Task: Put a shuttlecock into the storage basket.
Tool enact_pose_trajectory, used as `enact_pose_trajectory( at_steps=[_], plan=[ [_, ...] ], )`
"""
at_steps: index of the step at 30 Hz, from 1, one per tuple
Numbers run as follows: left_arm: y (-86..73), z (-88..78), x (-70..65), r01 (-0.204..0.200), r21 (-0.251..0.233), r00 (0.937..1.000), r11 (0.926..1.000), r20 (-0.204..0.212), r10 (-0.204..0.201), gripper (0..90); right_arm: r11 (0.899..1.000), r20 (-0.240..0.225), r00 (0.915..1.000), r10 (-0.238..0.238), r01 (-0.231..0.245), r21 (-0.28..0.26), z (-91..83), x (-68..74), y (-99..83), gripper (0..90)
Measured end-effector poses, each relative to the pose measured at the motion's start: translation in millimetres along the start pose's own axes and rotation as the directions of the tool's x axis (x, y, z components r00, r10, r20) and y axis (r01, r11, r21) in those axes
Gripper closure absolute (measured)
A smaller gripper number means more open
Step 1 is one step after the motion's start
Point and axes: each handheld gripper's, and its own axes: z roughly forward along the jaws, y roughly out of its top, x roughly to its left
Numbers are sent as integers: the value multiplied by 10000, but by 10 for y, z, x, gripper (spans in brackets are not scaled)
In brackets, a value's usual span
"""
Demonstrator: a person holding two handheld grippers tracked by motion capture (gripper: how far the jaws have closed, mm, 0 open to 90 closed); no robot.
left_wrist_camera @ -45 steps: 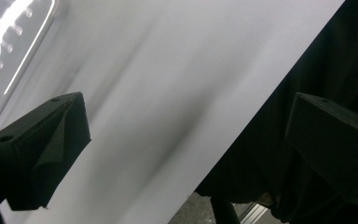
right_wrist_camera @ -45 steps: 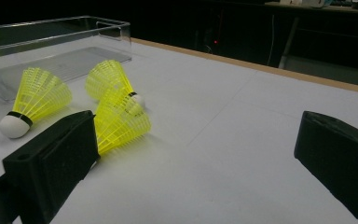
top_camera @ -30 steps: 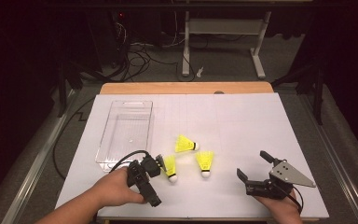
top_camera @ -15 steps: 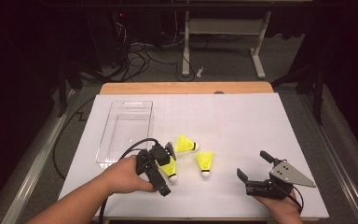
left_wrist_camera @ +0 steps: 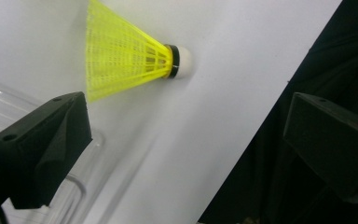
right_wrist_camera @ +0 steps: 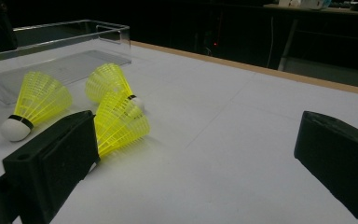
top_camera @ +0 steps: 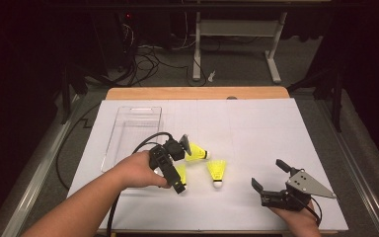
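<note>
Three yellow shuttlecocks lie on the white table. One [top_camera: 197,152] lies on its side with its cork to the right, one [top_camera: 217,172] points its cork at me, and a third [top_camera: 181,172] is partly hidden under my left gripper [top_camera: 182,165]. That gripper is open and hovers over them, holding nothing. In the left gripper view a shuttlecock [left_wrist_camera: 130,56] lies beyond the wide-apart jaws. My right gripper [top_camera: 269,175] rests open near the front right, apart from them. Its view shows all three shuttlecocks [right_wrist_camera: 121,123] [right_wrist_camera: 107,81] [right_wrist_camera: 39,100] ahead and to the left.
A clear plastic tray [top_camera: 128,118] stands on the left part of the table, just behind my left hand; its wall [right_wrist_camera: 65,32] shows behind the shuttlecocks. A cable [top_camera: 143,143] trails from the left gripper. Bare white surface lies between the grippers and to the right.
My left gripper has moved forward and right from the table's front edge, now over the shuttlecocks. The right gripper has stayed still.
</note>
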Motion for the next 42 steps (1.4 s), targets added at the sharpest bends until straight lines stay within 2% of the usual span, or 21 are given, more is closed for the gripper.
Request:
enact_pose_trajectory(
  at_steps=[4, 7, 9, 11, 20, 22, 33, 38, 42],
  plan=[
    [32, -34, 52, 122, -76, 9999, 9999, -32, -122, 36, 10000, 4, 10000, 2, -2, -2, 0, -3, 0, 2],
    [45, -59, 96, 121, -408, 9999, 9991, -18, -122, 68, 10000, 3, 10000, 0, 0, 0, 1, -1, 0, 3],
    [55, -48, 117, 155, -444, 9999, 9989, 16, -155, 75, 10000, 0, 10000, 4, -4, 7, 3, -2, -2, 3],
    [63, -30, 137, 147, -441, 9999, 9989, -80, -151, 92, 10000, 4, 10000, 8, -8, 11, 4, -1, -3, 3],
    [87, 28, 329, 598, -558, 9966, 9966, -540, -628, 175, 10000, -12, 10000, -29, 29, 25, 9, 9, 0, 3],
    [91, 34, 342, 625, -591, 9964, 9963, -545, -657, 194, 10000, -15, 10000, -32, 32, 25, 10, 9, 0, 3],
    [170, 159, 394, 574, -640, 9972, 9963, -450, -604, 436, 10000, -56, 10000, -69, 69, 45, 11, 11, 1, 3],
    [172, 199, 427, 730, -565, 9968, 9957, -274, -746, 487, 10000, -56, 10000, -54, 54, 39, 10, 13, 1, 3],
    [165, 229, 438, 652, -536, 9976, 9964, -212, -664, 527, 9999, -58, 9999, -85, 85, 59, 13, 9, 0, 2]
  ],
)
